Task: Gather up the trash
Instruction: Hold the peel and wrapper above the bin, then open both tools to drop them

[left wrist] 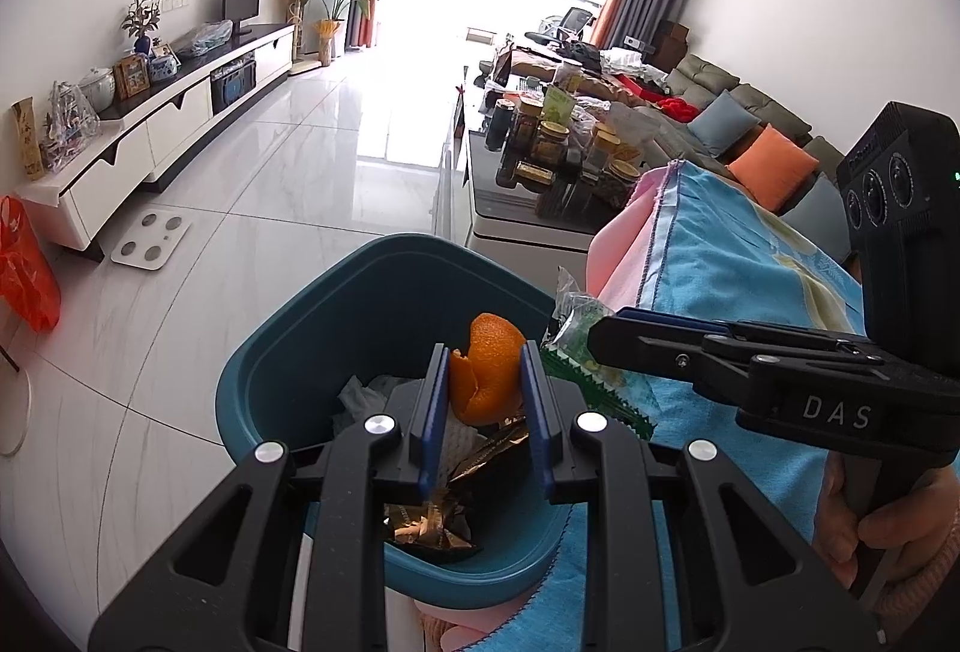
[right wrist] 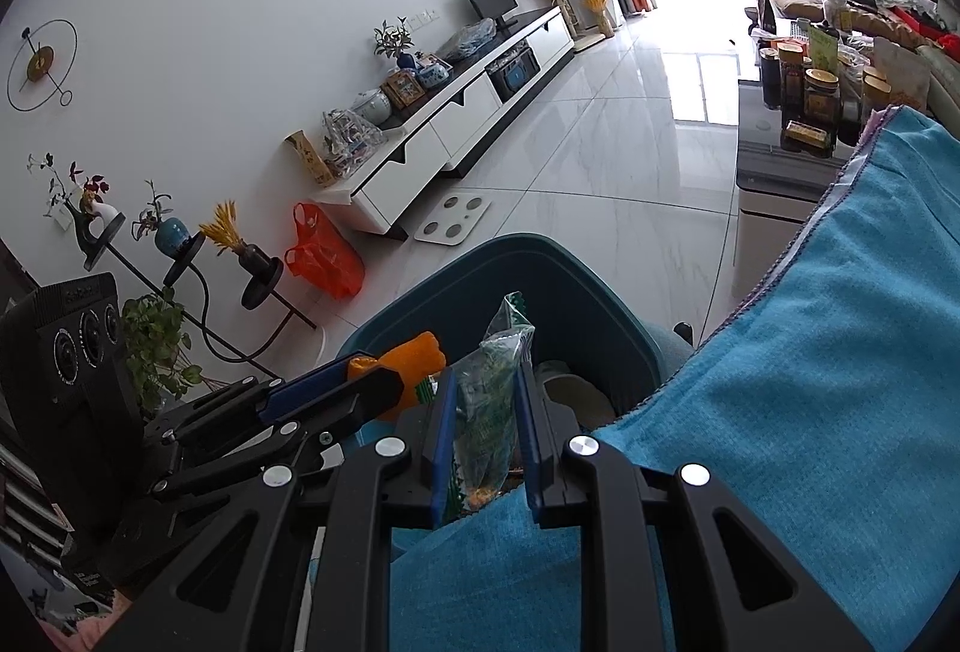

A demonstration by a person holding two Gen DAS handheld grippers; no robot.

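A teal trash bin (left wrist: 282, 352) stands on the floor beside a surface draped in a blue towel (left wrist: 720, 256). My left gripper (left wrist: 486, 358) is shut on a piece of orange peel (left wrist: 489, 370) and holds it above the bin's opening. Crumpled tissue and a gold wrapper (left wrist: 426, 523) lie inside the bin. My right gripper (right wrist: 483, 382) is shut on a clear green-printed snack wrapper (right wrist: 492, 394) at the bin's rim (right wrist: 528, 241), over the towel's edge. From the right wrist view, the left gripper (right wrist: 384, 367) with the orange peel (right wrist: 417, 358) sits just to the left.
A white bathroom scale (left wrist: 150, 238) lies on the glossy tile floor. An orange plastic bag (left wrist: 27, 268) sits by the long white TV cabinet (left wrist: 174, 124). A low table crowded with jars (left wrist: 558, 154) and a sofa with cushions (left wrist: 768, 160) stand beyond the towel. Plant stands (right wrist: 174, 244) line the wall.
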